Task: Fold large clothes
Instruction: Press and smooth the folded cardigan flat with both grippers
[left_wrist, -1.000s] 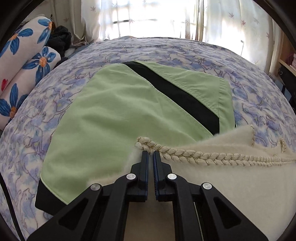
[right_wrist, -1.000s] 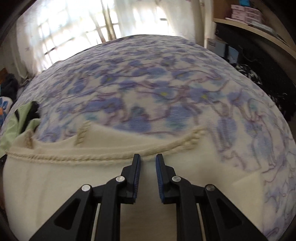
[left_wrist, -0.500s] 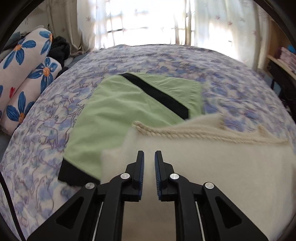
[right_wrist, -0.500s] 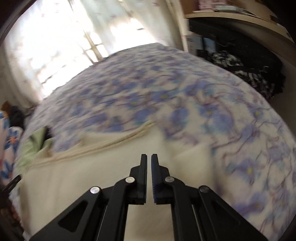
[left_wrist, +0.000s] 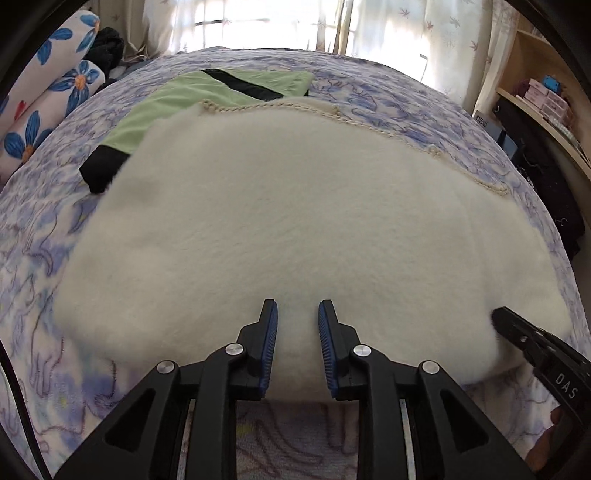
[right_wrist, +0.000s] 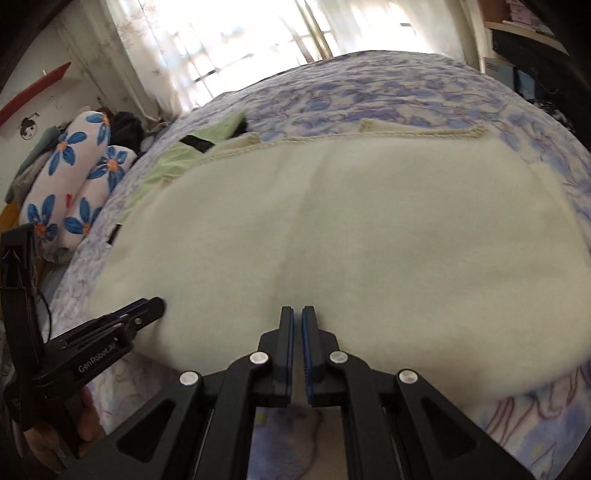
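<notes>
I see a bed (left_wrist: 388, 96) with a blue flowered cover. A cream blanket (left_wrist: 295, 206) lies on it, overlapping a green cloth (left_wrist: 166, 99). Flowered pillows (right_wrist: 74, 173) sit alongside.

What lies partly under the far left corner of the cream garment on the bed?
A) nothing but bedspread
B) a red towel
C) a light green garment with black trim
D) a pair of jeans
C: the light green garment with black trim sticks out from under the cream garment at its far left corner.

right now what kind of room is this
Most likely a bedroom in a home: the cream garment lies on a bed with a floral cover, flowered pillows sit at its side, and a curtained window stands behind.
</notes>
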